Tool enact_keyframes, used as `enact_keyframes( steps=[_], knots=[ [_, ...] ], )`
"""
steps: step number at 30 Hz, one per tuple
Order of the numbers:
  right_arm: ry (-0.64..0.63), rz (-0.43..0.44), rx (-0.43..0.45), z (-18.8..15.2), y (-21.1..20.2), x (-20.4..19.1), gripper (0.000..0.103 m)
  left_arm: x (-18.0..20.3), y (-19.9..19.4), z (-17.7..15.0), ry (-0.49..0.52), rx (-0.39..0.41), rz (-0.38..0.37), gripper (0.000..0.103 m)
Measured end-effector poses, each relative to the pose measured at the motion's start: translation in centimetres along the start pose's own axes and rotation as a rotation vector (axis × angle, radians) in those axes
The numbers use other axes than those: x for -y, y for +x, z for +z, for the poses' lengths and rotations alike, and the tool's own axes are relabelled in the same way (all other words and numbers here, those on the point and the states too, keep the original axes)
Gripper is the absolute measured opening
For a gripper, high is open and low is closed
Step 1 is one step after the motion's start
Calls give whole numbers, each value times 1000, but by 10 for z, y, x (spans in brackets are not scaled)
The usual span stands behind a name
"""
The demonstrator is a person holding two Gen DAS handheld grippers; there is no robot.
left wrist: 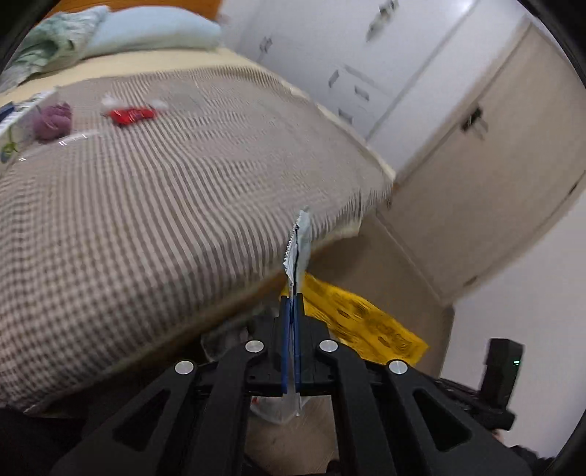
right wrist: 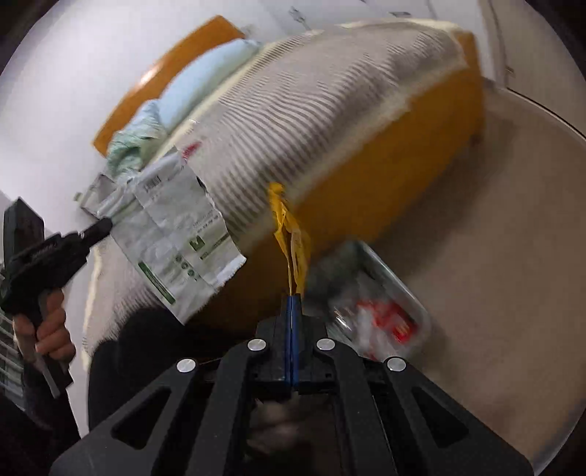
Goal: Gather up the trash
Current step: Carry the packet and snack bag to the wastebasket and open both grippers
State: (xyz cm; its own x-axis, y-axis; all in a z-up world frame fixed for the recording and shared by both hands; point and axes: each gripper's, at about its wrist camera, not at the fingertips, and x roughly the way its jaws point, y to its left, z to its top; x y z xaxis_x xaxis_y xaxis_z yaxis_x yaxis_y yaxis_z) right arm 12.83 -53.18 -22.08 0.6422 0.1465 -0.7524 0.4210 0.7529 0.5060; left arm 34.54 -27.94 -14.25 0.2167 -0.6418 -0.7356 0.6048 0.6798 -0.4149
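Note:
My left gripper (left wrist: 292,298) is shut on a white and green torn paper wrapper (left wrist: 297,249), seen edge-on above the fingers; the same wrapper (right wrist: 172,234) hangs flat from that gripper (right wrist: 104,225) in the right wrist view. My right gripper (right wrist: 292,298) is shut on a yellow wrapper (right wrist: 289,234), which also shows in the left wrist view (left wrist: 362,322). A red wrapper (left wrist: 130,115) and a purple crumpled piece (left wrist: 51,121) lie on the far part of the striped bedspread (left wrist: 164,205). A clear bin (right wrist: 381,307) with red and white trash sits on the floor below my right gripper.
The bed has an orange frame (right wrist: 384,183), a light blue pillow (left wrist: 154,33) and a green blanket (left wrist: 47,44) at its head. White wardrobes (left wrist: 351,55) and a beige door (left wrist: 487,175) stand beyond the bed. The floor (right wrist: 494,238) is beige.

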Motion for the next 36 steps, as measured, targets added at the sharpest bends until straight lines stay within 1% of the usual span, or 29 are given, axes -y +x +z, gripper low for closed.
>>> enact_keyframes(
  steps=[1, 3, 5, 7, 9, 11, 12, 13, 15, 16, 18, 19, 20, 21, 22, 23, 24, 25, 26, 28, 29, 30, 31, 33, 34, 35, 36],
  knots=[
    [29, -11, -24, -9, -1, 11, 0, -2, 14, -5, -11, -41, 24, 0],
    [68, -29, -60, -25, 7, 31, 0, -9, 27, -9, -40, -76, 50, 0],
    [85, -53, -113, -39, 33, 48, 0, -14, 34, -14, -46, -84, 76, 0],
    [101, -59, -150, -47, 63, 59, 0, -14, 37, -16, -45, -90, 99, 0],
    [122, -54, -178, -48, 92, 65, 0, -17, 33, -17, -44, -84, 124, 0],
    [145, -26, -186, -40, 117, 61, 0, -22, 23, -17, -39, -71, 156, 0],
    [150, -7, -181, -35, 123, 56, 0, -25, 19, -17, -40, -64, 168, 0],
    [151, 31, -166, -26, 130, 48, 0, -26, 16, -17, -38, -57, 173, 0],
    [183, 83, -153, -14, 143, 44, 0, -26, 13, -14, -46, -46, 181, 0],
    [214, 95, -139, -10, 152, 47, 0, -27, 14, -13, -54, -47, 186, 0],
    [286, 83, -117, -10, 173, 67, 0, -27, 18, -13, -56, -57, 191, 0],
    [310, 52, -122, -15, 191, 82, 0, -26, 24, -15, -45, -71, 197, 0],
    [311, -25, -178, -22, 213, 98, 7, -24, 29, -16, -36, -80, 197, 0],
    [323, -120, -249, -28, 231, 110, 16, -22, 32, -17, -27, -87, 195, 0],
    [343, -250, -361, -35, 247, 123, 28, -20, 35, -18, -16, -96, 196, 0],
    [362, -285, -419, -42, 253, 131, 28, -19, 37, -20, -8, -105, 196, 0],
    [361, -276, -413, -45, 250, 134, 28, -21, 41, -21, -5, -117, 191, 0],
    [316, -294, -397, -45, 244, 131, 29, -22, 45, -22, -6, -130, 190, 0],
    [242, -339, -392, -44, 239, 125, 29, -21, 53, -22, -7, -145, 189, 0],
    [163, -367, -386, -44, 229, 117, 29, -19, 72, -25, -2, -187, 168, 0],
    [160, -364, -380, -46, 226, 115, 29, -16, 82, -25, 5, -206, 152, 0],
    [163, -358, -372, -48, 221, 118, 29, -13, 98, -25, 13, -242, 115, 0],
    [166, -364, -358, -46, 215, 118, 29, -12, 109, -23, 10, -266, 101, 0],
    [166, -372, -343, -39, 213, 122, 33, -9, 139, -24, -4, -335, 82, 0],
    [169, -379, -329, -37, 207, 123, 36, -6, 161, -26, 0, -376, 73, 0],
    [174, -380, -321, -36, 206, 122, 38, -4, 173, -26, 8, -398, 71, 0],
    [178, -378, -314, -38, 202, 123, 38, -1, 191, -29, 11, -438, 68, 0]
  ],
)
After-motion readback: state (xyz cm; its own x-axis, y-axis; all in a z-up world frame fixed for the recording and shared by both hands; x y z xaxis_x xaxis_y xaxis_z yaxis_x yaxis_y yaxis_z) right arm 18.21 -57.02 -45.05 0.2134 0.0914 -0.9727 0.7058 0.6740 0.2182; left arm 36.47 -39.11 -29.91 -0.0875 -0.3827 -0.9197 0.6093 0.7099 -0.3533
